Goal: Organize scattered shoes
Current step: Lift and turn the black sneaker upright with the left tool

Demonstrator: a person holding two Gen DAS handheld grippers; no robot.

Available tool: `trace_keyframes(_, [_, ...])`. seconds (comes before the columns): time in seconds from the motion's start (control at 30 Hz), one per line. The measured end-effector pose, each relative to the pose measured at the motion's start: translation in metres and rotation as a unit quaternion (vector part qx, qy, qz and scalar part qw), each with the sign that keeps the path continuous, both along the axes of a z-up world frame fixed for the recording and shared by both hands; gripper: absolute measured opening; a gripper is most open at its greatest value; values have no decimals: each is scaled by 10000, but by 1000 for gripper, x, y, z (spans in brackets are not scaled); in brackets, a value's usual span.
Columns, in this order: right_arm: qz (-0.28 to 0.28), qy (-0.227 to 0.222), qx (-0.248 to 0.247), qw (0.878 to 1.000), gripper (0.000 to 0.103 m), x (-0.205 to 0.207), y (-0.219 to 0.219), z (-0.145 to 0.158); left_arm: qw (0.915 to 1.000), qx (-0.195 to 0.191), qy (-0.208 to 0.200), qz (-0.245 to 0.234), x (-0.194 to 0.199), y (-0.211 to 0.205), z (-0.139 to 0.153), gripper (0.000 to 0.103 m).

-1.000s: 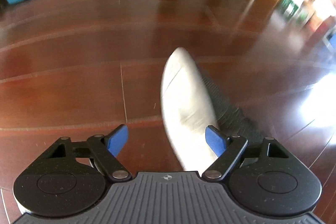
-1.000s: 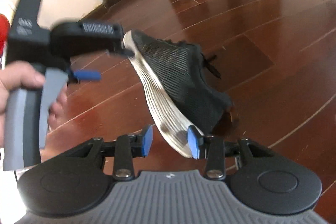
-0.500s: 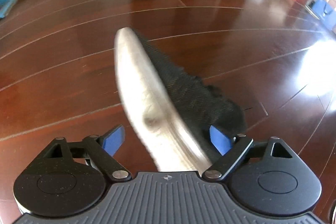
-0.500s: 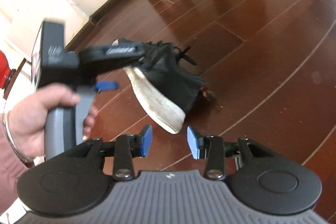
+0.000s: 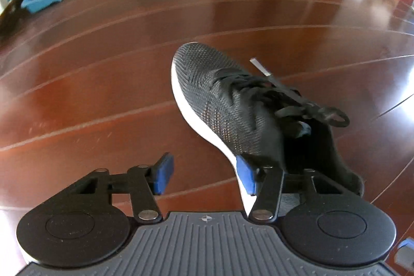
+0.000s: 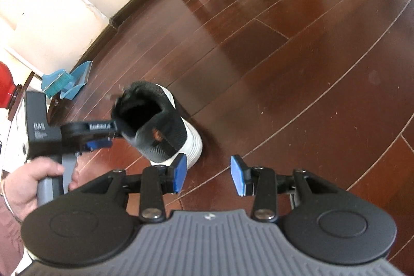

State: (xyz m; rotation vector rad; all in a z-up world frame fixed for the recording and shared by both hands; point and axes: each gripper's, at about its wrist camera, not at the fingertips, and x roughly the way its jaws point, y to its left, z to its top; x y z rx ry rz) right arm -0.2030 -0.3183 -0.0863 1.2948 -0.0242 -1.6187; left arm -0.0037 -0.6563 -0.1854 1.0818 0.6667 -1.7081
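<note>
At far left of the right wrist view a hand (image 6: pixel 38 180) grips the handle of the left gripper (image 5: pixel 204 176). Its jaws stand wide apart with nothing between the pads. One finger reaches the collar of the shoe (image 5: pixel 233 105), while the other sits clear below it.

The shoe is a black knit trainer with a white sole. It is on the floor (image 5: pixel 103 95) just right of that gripper, toe pointing away and heel toward the right gripper. From the left wrist camera it looks tilted, and its sole passes behind the right-hand pad. I cannot tell whether it rests flat or leans on the finger.

The step looks like a release, so the care lies in leaving cleanly:
- Draw the left gripper straight back along its own fingers, not sideways, or the finger at the collar may drag the shoe round.
- Watch the loose laces (image 5: pixel 297 105) — they lie close to that finger and could snag.
- If the shoe tips, steady the heel before moving on.

The right gripper (image 6: pixel 209 173) hangs open and empty just beside the heel — well placed to square the shoe up. No second shoe shows, so the spot for its mate cannot be judged.
</note>
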Motion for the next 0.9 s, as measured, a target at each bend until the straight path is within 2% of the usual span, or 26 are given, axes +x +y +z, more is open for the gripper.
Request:
trace_keyframes(0.03, [1,-24,-3,10000,41,-1,1,0,10000,10,67,69,11,1,1,77])
trace_keyframes(0.07, [4,-51,-2,10000,41,-1,2,0,9998,-52,146,151,21,4,5,82])
trace_keyframes(0.17, [33,-95,-8,9999,41,-2,-5,0,9993,-195,267,194,40,10,21,82])
trace_keyframes(0.3, [127,-123,-75,9998,42,1,-6,5,9983,-88,570,17,27,7,32,83])
trace_keyframes(0.4, [98,-144,-120,9998,43,3,-7,10,9954,184,936,-46,14,15,34,89])
trace_keyframes(0.5, [52,-190,-161,9997,43,2,-5,11,9973,415,609,-52,-11,16,14,90])
trace_keyframes(0.6, [4,-200,-216,9996,43,-1,-1,13,9977,550,374,109,-23,10,-12,83])
trace_keyframes(0.73, [-51,-240,-246,9994,44,-3,4,12,9972,452,407,434,-28,-2,-20,77])
trace_keyframes(0.8, [-85,-270,-239,9993,44,-4,7,10,9970,432,411,493,-31,-7,-23,70])
trace_keyframes(0.9, [-125,-319,-210,9992,44,-4,11,7,9969,483,416,468,-38,-9,-27,48])
